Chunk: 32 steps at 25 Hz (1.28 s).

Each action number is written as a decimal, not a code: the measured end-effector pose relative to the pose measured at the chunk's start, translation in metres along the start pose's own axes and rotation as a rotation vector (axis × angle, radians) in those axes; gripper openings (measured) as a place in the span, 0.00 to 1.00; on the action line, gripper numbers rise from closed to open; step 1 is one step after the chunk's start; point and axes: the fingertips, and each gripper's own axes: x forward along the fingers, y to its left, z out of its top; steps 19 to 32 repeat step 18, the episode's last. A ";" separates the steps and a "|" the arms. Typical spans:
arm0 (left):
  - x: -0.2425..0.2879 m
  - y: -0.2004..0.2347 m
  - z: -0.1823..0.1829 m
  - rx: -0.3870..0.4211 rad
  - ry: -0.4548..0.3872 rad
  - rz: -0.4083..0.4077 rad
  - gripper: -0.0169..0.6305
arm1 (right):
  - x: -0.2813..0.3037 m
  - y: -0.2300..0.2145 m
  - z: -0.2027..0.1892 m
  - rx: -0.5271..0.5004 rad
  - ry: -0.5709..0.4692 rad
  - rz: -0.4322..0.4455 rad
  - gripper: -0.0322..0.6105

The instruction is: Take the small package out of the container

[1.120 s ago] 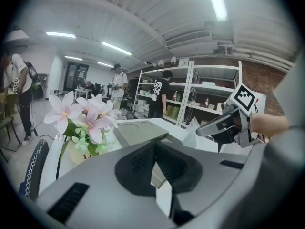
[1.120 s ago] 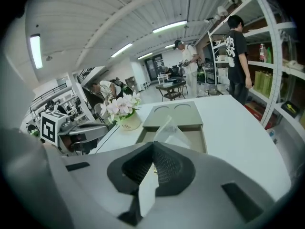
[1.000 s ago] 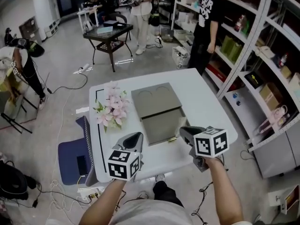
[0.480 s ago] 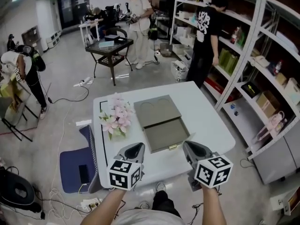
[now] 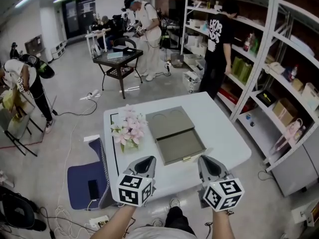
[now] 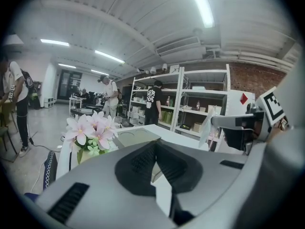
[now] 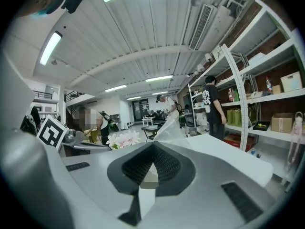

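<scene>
Clear-film package (image 7: 166, 127) sits pinched in your right claw (image 7: 152, 144), out of the box (image 5: 177, 133), near the bench (image 5: 224, 128) front edge. Left claw (image 6: 155, 142) is pressed together, empty. The extraction looks done; next, I'd say, comes a gentle set-down on bare bench.

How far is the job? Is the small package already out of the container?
Done: the drawer of the container stands pulled open. In hand: nothing; left gripper and right gripper are shut and empty, at the near edge of the table. Left: no package shows in the drawer or on the table, so its removal cannot be confirmed.
</scene>
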 end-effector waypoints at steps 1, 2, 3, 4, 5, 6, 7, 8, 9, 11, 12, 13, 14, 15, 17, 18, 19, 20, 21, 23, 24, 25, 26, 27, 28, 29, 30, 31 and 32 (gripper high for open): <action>-0.001 0.000 0.000 0.002 -0.002 0.001 0.03 | -0.001 0.001 -0.001 -0.011 0.000 -0.004 0.06; -0.003 0.000 0.000 0.002 -0.004 0.001 0.03 | -0.002 0.002 -0.001 -0.018 0.001 -0.006 0.06; -0.004 0.000 -0.001 0.002 -0.005 0.002 0.03 | -0.003 0.003 -0.002 -0.022 0.001 -0.006 0.06; -0.006 -0.001 -0.002 0.001 -0.006 0.002 0.03 | -0.004 0.004 -0.002 -0.025 0.000 -0.007 0.06; -0.007 -0.001 -0.002 0.000 -0.007 0.001 0.03 | -0.005 0.005 -0.002 -0.029 -0.002 -0.008 0.06; -0.009 -0.001 -0.003 0.001 -0.007 0.001 0.03 | -0.006 0.006 -0.001 -0.034 -0.003 -0.009 0.06; -0.010 -0.001 -0.003 0.002 -0.007 0.002 0.03 | -0.006 0.008 -0.001 -0.040 -0.005 -0.010 0.06; -0.011 -0.001 -0.004 0.001 -0.007 0.002 0.03 | -0.006 0.009 -0.001 -0.044 -0.005 -0.011 0.06; -0.012 -0.001 -0.005 0.000 -0.006 0.003 0.03 | -0.006 0.010 -0.001 -0.048 -0.004 -0.011 0.06; -0.012 -0.001 -0.007 -0.003 -0.003 0.001 0.03 | -0.006 0.010 -0.002 -0.051 -0.002 -0.014 0.06; -0.011 -0.002 -0.007 -0.003 -0.002 -0.001 0.03 | -0.006 0.010 -0.002 -0.053 -0.003 -0.016 0.06; -0.011 -0.002 -0.007 -0.003 -0.003 -0.003 0.03 | -0.007 0.010 -0.001 -0.056 -0.005 -0.017 0.06; -0.010 -0.003 -0.007 -0.001 -0.004 -0.004 0.03 | -0.007 0.010 -0.001 -0.060 -0.006 -0.018 0.06; -0.010 -0.003 -0.006 0.000 -0.005 -0.006 0.03 | -0.007 0.010 0.000 -0.064 -0.007 -0.019 0.06; -0.009 -0.004 -0.005 0.003 -0.006 -0.008 0.03 | -0.007 0.010 0.000 -0.069 -0.007 -0.020 0.06; -0.008 -0.005 -0.004 0.004 -0.007 -0.009 0.03 | -0.007 0.009 0.001 -0.071 -0.007 -0.021 0.06; -0.008 -0.005 -0.004 0.004 -0.007 -0.009 0.03 | -0.007 0.009 0.001 -0.071 -0.007 -0.021 0.06; -0.008 -0.005 -0.004 0.004 -0.007 -0.009 0.03 | -0.007 0.009 0.001 -0.071 -0.007 -0.021 0.06; -0.008 -0.005 -0.004 0.004 -0.007 -0.009 0.03 | -0.007 0.009 0.001 -0.071 -0.007 -0.021 0.06; -0.008 -0.005 -0.004 0.004 -0.007 -0.009 0.03 | -0.007 0.009 0.001 -0.071 -0.007 -0.021 0.06; -0.008 -0.005 -0.004 0.004 -0.007 -0.009 0.03 | -0.007 0.009 0.001 -0.071 -0.007 -0.021 0.06; -0.008 -0.005 -0.004 0.004 -0.007 -0.009 0.03 | -0.007 0.009 0.001 -0.071 -0.007 -0.021 0.06; -0.008 -0.005 -0.004 0.004 -0.007 -0.009 0.03 | -0.007 0.009 0.001 -0.071 -0.007 -0.021 0.06; -0.008 -0.005 -0.004 0.004 -0.007 -0.009 0.03 | -0.007 0.009 0.001 -0.071 -0.007 -0.021 0.06; -0.008 -0.005 -0.004 0.004 -0.007 -0.009 0.03 | -0.007 0.009 0.001 -0.071 -0.007 -0.021 0.06; -0.008 -0.005 -0.004 0.004 -0.007 -0.009 0.03 | -0.007 0.009 0.001 -0.071 -0.007 -0.021 0.06; -0.008 -0.005 -0.004 0.004 -0.007 -0.009 0.03 | -0.007 0.009 0.001 -0.071 -0.007 -0.021 0.06; -0.008 -0.005 -0.004 0.004 -0.007 -0.009 0.03 | -0.007 0.009 0.001 -0.071 -0.007 -0.021 0.06; -0.008 -0.005 -0.004 0.004 -0.007 -0.009 0.03 | -0.007 0.009 0.001 -0.071 -0.007 -0.021 0.06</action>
